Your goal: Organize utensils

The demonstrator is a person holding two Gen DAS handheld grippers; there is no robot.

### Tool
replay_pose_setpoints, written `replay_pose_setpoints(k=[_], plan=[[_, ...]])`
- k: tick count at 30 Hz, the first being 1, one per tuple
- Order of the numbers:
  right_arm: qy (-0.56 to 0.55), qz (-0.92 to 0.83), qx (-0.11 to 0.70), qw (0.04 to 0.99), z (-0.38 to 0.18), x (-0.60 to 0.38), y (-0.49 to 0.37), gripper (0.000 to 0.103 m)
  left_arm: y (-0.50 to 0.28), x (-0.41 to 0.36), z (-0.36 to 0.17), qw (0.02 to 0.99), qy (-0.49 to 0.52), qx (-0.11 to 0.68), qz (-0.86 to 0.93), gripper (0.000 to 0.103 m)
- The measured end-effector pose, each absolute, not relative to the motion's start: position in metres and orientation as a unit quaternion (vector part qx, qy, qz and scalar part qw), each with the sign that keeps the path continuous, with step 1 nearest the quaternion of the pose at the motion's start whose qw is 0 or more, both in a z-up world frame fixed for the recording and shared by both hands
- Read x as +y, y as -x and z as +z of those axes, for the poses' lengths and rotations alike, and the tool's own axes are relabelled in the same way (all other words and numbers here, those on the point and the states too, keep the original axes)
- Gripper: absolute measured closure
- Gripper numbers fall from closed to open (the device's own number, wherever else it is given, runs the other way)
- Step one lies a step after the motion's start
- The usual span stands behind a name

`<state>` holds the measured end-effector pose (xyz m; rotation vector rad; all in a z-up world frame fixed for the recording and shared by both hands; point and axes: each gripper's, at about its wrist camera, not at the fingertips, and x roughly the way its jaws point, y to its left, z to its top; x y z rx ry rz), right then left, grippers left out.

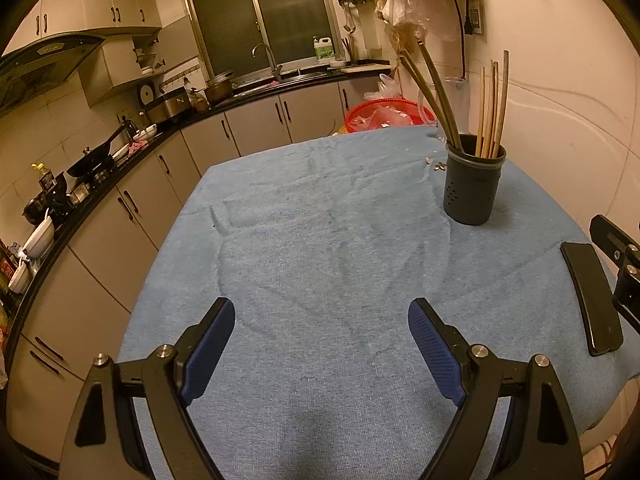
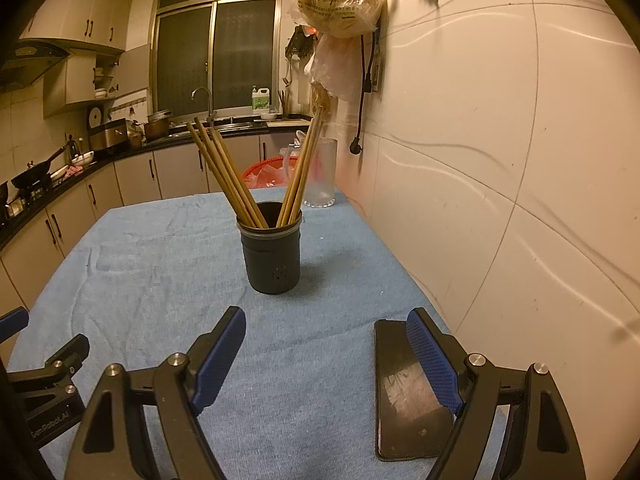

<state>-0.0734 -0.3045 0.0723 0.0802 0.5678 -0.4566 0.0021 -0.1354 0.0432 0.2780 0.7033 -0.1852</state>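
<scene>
A dark round utensil holder [image 1: 473, 184] stands on the blue tablecloth [image 1: 320, 240] at the far right; it also shows in the right wrist view [image 2: 273, 257] straight ahead. Several wooden chopsticks [image 2: 224, 172] stand in it, leaning left and right [image 1: 493, 110]. My left gripper [image 1: 322, 312] is open and empty above the cloth's near middle. My right gripper [image 2: 326, 320] is open and empty, a short way in front of the holder. Its body shows at the right edge of the left wrist view [image 1: 618, 256].
A black phone [image 2: 408, 392] lies on the cloth near the right wall, partly under my right finger; it also shows in the left wrist view [image 1: 592, 296]. A clear jug [image 2: 320, 176] stands behind the holder. A red basket [image 1: 384, 114] sits beyond the table. Kitchen counters run along the left.
</scene>
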Motion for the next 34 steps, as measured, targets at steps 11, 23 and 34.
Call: replay_pose_setpoints(k=[11, 23, 34], plan=[[-0.039, -0.223, 0.279, 0.933, 0.07, -0.304, 0.074, 0.018, -0.003, -0.135, 0.043, 0.924, -0.133, 0.347, -0.091, 0.014], [-0.041, -0.222, 0.28, 0.933, 0.069, -0.302, 0.074, 0.018, -0.002, -0.135, 0.043, 0.924, -0.132, 0.347, -0.093, 0.014], [-0.043, -0.222, 0.28, 0.933, 0.07, -0.3, 0.075, 0.018, -0.003, -0.123, 0.049, 0.933, -0.117, 0.334, -0.066, 0.014]])
